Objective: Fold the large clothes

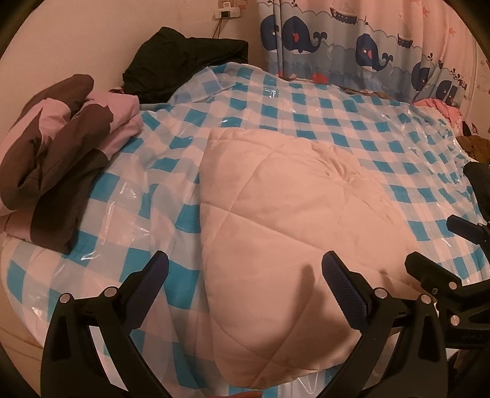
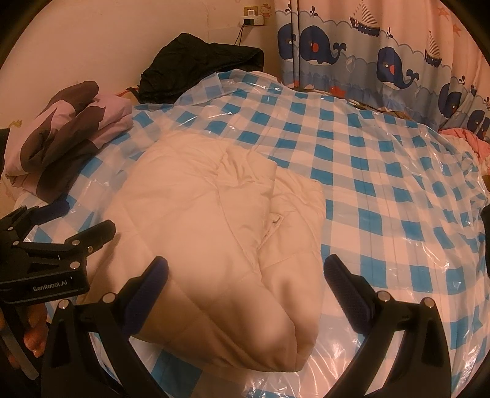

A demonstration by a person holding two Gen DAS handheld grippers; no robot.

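I judge the fold nearly done: the cream quilted garment [image 2: 214,242] lies bundled in layers mid-bed on the checked cover [image 2: 382,171], and both my left hand-held gripper [image 1: 245,275] and right hand-held gripper [image 2: 246,275] gape empty just short of it.

**A home bedroom**

A bed [image 2: 382,183] under a blue-and-white checked cover fills the room. Whale-and-sailboat curtains [image 2: 367,55] hang along its far edge, a wall socket [image 2: 252,19] sits above, and folded clothes [image 1: 61,147] are piled at its left edge.
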